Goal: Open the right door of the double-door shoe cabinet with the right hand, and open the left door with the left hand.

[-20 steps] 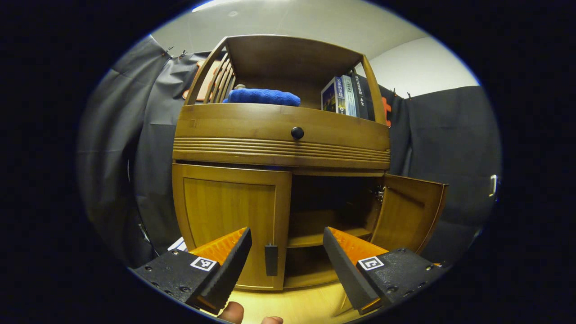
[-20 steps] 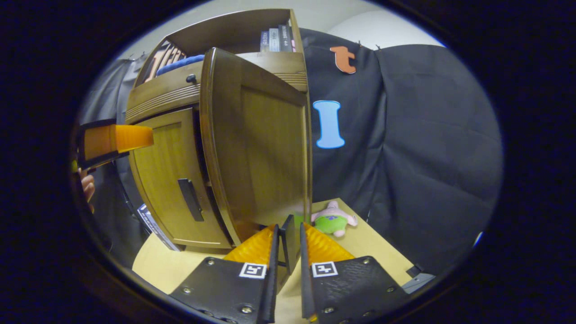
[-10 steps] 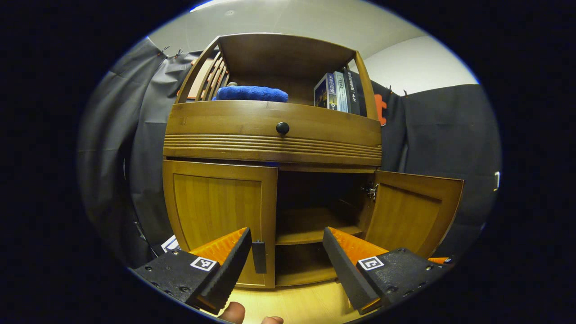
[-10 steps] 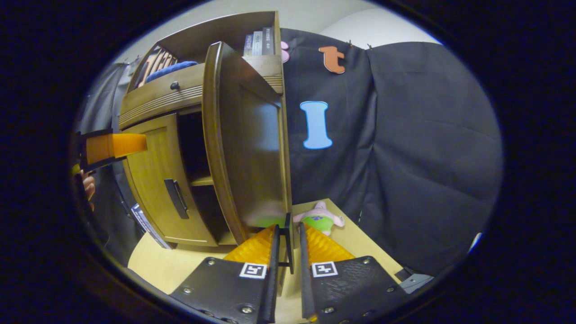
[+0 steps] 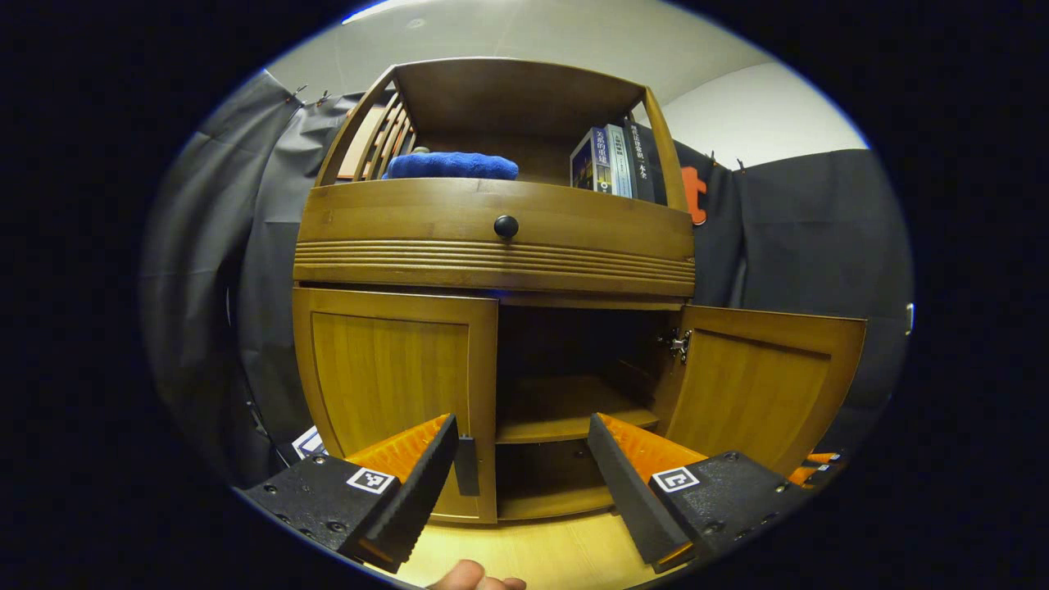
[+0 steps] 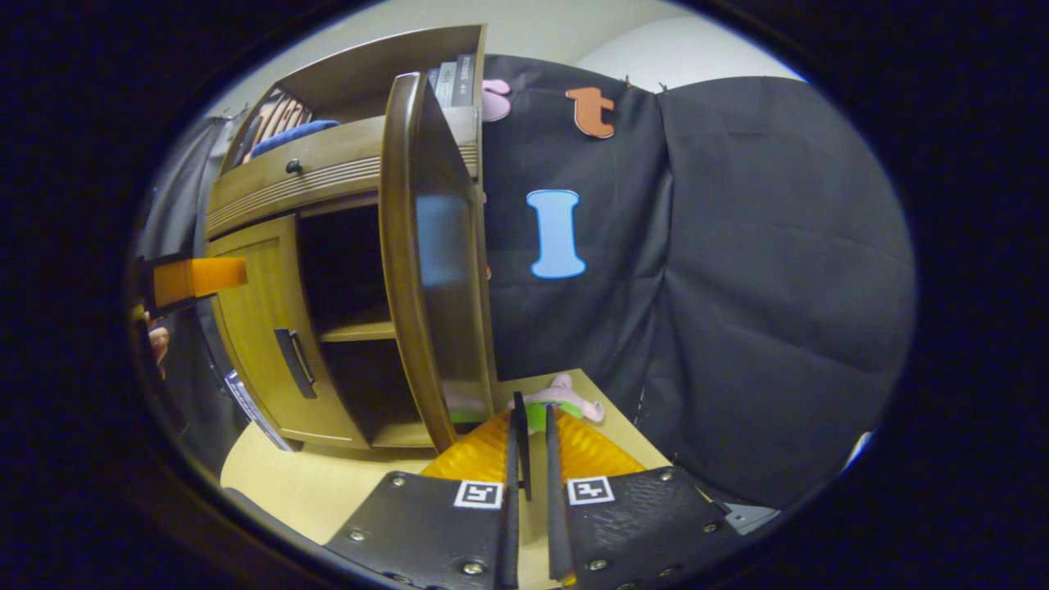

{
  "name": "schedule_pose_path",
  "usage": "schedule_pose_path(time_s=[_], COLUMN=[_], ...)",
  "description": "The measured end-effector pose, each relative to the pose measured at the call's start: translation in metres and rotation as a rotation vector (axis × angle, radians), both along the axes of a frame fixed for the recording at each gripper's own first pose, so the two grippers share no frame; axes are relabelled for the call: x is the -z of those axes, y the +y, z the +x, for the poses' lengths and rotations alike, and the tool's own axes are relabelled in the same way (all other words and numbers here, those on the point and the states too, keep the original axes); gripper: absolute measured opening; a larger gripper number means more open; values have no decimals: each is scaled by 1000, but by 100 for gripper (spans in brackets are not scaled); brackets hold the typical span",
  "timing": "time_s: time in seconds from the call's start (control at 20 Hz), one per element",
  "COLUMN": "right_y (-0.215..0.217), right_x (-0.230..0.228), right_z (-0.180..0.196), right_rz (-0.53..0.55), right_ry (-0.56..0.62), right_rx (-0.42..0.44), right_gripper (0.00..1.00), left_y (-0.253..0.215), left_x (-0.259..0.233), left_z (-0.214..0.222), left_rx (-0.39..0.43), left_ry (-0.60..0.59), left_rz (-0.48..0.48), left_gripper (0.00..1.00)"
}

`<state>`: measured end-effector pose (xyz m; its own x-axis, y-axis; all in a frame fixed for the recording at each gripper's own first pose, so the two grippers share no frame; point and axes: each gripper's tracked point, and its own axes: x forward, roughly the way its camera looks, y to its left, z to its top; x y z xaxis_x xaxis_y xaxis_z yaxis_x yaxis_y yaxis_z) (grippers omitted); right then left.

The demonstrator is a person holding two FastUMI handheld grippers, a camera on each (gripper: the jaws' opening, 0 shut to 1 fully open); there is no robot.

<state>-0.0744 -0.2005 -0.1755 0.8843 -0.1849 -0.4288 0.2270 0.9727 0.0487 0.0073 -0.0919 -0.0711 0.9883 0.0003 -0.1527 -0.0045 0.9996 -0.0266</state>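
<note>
The shoe cabinet [image 5: 500, 270] stands on a pale wooden floor, and everything here is placed against it. At its right side, the right gripper [image 6: 529, 426] has its two fingers pinched nearly together on the thin dark handle [image 6: 519, 442] of the right door [image 6: 434, 262], which it holds by that handle. In front of the cabinet's lower left half, the left gripper [image 5: 520, 447] is spread wide and holds nothing; its left finger sits just beside the dark handle [image 5: 465, 465] of the left door [image 5: 393, 385], which lies flush and closed. Over the last second the right door has swung from partly ajar to wide open, so the dark compartment and its one inner shelf [image 5: 565, 418] are now fully exposed, and the left gripper has drifted so that the left handle lies closer to its finger. By my judgement the first half of the task is essentially done and the second, the left door, has not begun; the left gripper still needs to bracket that handle and close. Counting: two doors, one open and one closed; two door handles; one drawer front with one round black knob [image 5: 506, 226]; one blue folded cloth [image 5: 452, 165] and about three upright books [image 5: 610, 160] on the top shelf; one small plush toy [image 6: 565, 401] on the floor to the cabinet's right.
</note>
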Motion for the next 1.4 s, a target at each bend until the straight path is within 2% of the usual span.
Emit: schedule_pose_path(time_s=[0.35,0.6,0.8,1.05,1.15,1.2,1.3,1.4], right_y=[-11,-47,-55,-55,-56,-56,-57,-56], right_x=[-5,-19,-37,-60,-67,-71,-77,-83], right_z=[-3,-10,-12,-16,-19,-21,-24,-29], right_rz=[-6,-60,-73,-89,-98,-102,-110,-124], right_ry=[-9,-36,-70,-102,-110,-112,-116,-122], right_rx=[10,93,118,142,155,164,177,193], right_gripper=[15,15,15,15,15,15,15,15], left_y=[11,25,36,53,61,62,67,70], left_x=[18,44,71,100,110,114,120,128], left_z=[13,32,49,74,83,88,97,103], left_rx=[-37,-71,-97,-117,-131,-127,-125,-124], left_ry=[25,69,117,146,152,155,160,169], left_rz=[12,9,-3,-1,-1,-4,-5,-11], left_gripper=[97,99,98,90,84,76,78,73])
